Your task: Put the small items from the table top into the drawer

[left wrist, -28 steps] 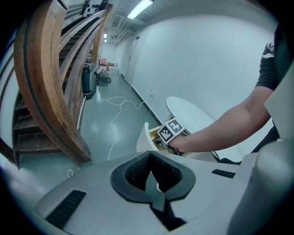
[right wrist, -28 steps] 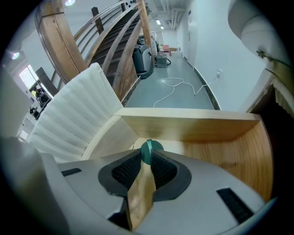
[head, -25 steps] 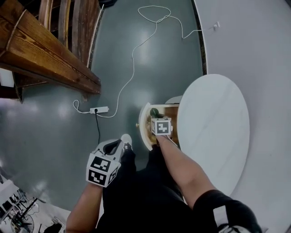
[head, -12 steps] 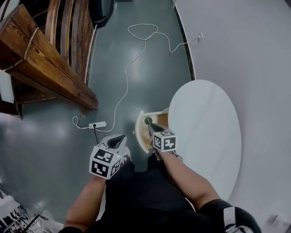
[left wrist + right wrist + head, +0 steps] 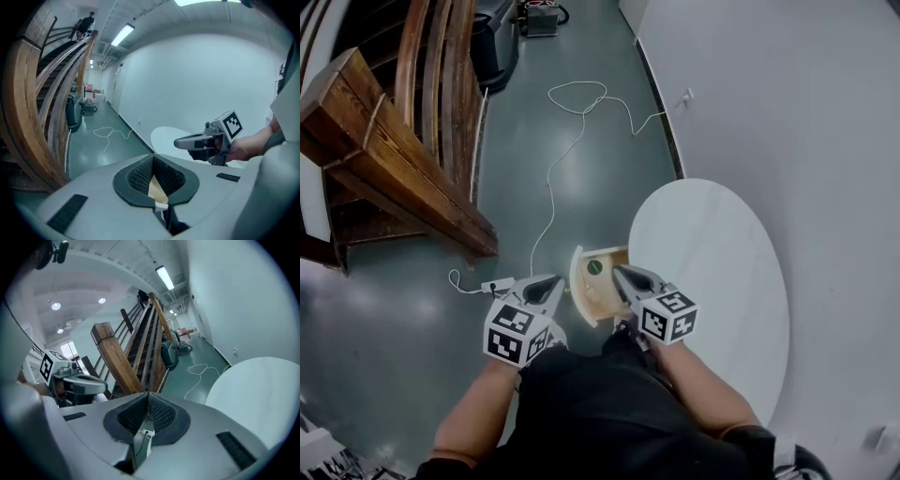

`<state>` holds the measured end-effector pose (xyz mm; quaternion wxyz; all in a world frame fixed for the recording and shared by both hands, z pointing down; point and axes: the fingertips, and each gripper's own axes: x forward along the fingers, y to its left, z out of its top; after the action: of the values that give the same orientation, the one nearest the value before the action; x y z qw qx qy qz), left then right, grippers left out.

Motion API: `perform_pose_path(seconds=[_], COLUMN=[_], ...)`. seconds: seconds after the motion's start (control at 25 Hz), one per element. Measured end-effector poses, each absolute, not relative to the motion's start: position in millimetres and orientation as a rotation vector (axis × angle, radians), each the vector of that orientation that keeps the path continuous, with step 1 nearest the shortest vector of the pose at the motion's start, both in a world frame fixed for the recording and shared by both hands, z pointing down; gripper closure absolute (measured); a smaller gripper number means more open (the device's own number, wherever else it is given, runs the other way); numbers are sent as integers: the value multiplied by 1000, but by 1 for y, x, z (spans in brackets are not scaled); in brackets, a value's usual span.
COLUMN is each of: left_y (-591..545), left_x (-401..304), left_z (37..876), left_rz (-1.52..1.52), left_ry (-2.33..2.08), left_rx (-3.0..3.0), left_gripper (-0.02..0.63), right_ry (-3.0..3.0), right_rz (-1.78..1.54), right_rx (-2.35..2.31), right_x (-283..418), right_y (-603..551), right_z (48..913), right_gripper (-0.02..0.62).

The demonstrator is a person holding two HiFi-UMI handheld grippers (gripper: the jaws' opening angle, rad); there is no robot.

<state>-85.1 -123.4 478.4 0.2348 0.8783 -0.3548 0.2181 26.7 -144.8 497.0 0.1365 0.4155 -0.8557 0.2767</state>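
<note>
Right gripper (image 5: 622, 273) lifted clear of open wooden drawer (image 5: 581, 291); jaws just closed further, now together, empty. Small green round item (image 5: 594, 266) left inside. Left gripper (image 5: 550, 285) jaws together, empty. White round table top (image 5: 712, 272) bare: task likely done.

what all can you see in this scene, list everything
table: one, white, round, right of centre
drawer: one, pale wood, open, at the table's left edge
small item: one, green, inside the drawer
cable: one, white, across the floor
power strip: one, white, on the floor left of the drawer
staircase: one, brown wood, upper left
left tongs: one, grey, shut, empty
right tongs: one, grey, over the drawer; jaws have just been closing, together, nothing between
arms: two, bottom
</note>
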Motion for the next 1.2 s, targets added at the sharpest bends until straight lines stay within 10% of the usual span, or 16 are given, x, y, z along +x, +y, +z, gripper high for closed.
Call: perform_pose_path(seconds=[1.2], left_y=[-134], left_x=[-61], left_z=[426], left_rz=[610], left_ry=[-1083], left_rx=[2511], left_gripper=[592], right_ry=[-2577], right_rz=[566], right_rx=[1243], right_x=[86], right_y=[-147], right_z=[431], right_gripper=[588])
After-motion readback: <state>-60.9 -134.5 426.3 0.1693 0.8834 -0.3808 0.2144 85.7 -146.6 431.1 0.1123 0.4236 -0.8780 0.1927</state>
